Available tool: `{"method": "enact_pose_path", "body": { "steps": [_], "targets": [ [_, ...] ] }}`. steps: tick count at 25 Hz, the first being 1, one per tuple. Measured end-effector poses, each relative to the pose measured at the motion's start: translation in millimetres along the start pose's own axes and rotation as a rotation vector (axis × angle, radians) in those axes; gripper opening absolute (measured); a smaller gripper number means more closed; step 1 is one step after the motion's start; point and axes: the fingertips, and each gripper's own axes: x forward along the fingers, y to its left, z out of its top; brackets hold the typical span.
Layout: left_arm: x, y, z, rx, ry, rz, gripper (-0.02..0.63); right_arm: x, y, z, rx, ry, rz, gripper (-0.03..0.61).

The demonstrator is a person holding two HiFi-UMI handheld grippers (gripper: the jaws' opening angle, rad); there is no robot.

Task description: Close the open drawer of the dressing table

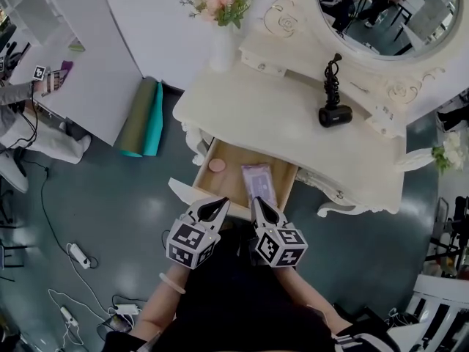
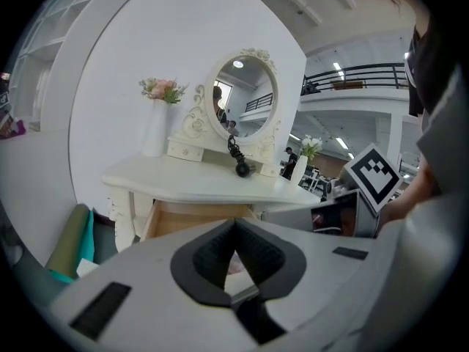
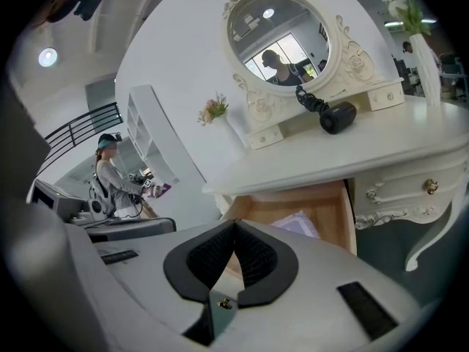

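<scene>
The cream dressing table (image 1: 293,119) has its middle drawer (image 1: 229,176) pulled out toward me, showing a wooden inside. In it lie a round pink item (image 1: 217,165) and a purple packet (image 1: 259,184). Both grippers hover just above the drawer's near front edge. My left gripper (image 1: 221,203) is shut and empty, at the drawer's left half. My right gripper (image 1: 257,202) is shut and empty too, over the packet's near end. In the left gripper view the gripper (image 2: 234,223) points at the open drawer (image 2: 194,219). The right gripper view shows its gripper (image 3: 236,223) before the drawer (image 3: 308,207).
On the tabletop stand a white vase of pink flowers (image 1: 220,46), a black device with a coiled cord (image 1: 335,114) and an oval mirror (image 1: 388,13). Rolled green and teal mats (image 1: 143,116) lie on the floor left of the table. Cables and power strips (image 1: 77,254) trail at the left.
</scene>
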Motion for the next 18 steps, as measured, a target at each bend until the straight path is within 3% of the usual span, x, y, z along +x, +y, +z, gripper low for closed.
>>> {"method": "enact_pose_path", "body": {
  "steps": [12, 18],
  "targets": [
    [-13.3, 23.4, -72.1, -0.081, 0.152, 0.069, 0.02, 17.7, 24.1, -74.4, 0.069, 0.231, 0.089, 0.025],
    [-19.2, 31.5, -94.3, -0.116, 0.198, 0.096, 0.02, 21.6, 13.3, -106.1, 0.122, 0.321, 0.057, 0.025]
  ]
}}
